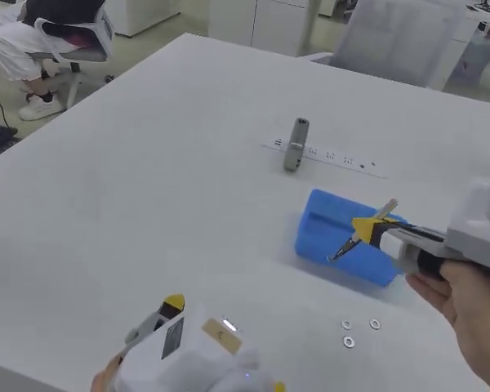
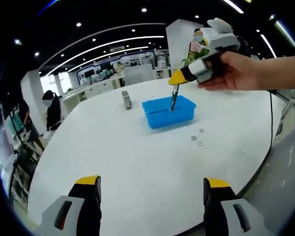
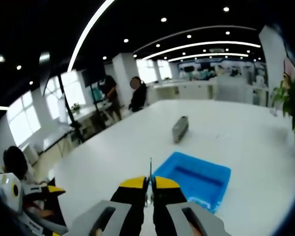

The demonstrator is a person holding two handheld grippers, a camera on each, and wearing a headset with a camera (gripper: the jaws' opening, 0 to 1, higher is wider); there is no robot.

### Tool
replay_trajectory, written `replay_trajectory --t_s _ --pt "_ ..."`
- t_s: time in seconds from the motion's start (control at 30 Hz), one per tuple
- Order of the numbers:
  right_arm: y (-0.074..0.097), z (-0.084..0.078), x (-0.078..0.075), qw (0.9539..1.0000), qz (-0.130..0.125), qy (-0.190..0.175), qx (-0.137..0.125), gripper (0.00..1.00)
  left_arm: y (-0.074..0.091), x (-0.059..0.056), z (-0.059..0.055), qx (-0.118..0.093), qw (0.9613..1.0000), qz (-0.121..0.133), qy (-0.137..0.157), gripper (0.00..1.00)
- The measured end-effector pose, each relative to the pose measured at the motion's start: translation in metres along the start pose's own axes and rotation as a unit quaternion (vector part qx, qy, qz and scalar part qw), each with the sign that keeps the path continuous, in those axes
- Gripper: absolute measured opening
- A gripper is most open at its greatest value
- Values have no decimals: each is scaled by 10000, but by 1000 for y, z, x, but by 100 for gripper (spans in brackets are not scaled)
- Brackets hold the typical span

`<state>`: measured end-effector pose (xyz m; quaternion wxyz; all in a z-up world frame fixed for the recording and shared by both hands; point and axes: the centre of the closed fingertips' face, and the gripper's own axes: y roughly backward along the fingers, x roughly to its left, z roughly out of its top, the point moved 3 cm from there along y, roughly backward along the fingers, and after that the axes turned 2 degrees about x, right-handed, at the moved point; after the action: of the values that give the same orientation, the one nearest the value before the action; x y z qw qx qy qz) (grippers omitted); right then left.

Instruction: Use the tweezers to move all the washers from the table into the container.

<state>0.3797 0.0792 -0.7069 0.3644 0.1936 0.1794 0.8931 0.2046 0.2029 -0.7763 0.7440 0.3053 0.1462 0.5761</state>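
Three silver washers (image 1: pixel 349 341) lie beside the blue container (image 1: pixel 322 212). The right gripper (image 3: pixel 150 183) has its jaws clamped on the tweezers (image 2: pixel 173 100); the left gripper (image 2: pixel 151 183) gapes wide, empty.

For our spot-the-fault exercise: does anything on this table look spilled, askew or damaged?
Nothing stands out. The container sits flat, three washers lie loose on the table beside it, not yet moved, and the right gripper holds the tweezers tip-down over it.

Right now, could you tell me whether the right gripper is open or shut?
Shut: in its own view the right gripper's jaws are closed on the tweezers, whose tips point down at the blue container.
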Motion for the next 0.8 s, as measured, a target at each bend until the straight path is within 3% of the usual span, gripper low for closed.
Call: replay_trajectory --t_s 0.3,0.5,0.8 --pt "-6 17 -9 9995 -221 178 -141 1 0 0 -1 17 10000 3 -4 86" --pt "-16 26 -24 9990 -276 319 -144 1 0 -1 -1 7 10000 -43 9 85" --pt "-40 11 -40 9952 -455 826 253 1 -1 -1 -2 75 10000 -50 -16 84"
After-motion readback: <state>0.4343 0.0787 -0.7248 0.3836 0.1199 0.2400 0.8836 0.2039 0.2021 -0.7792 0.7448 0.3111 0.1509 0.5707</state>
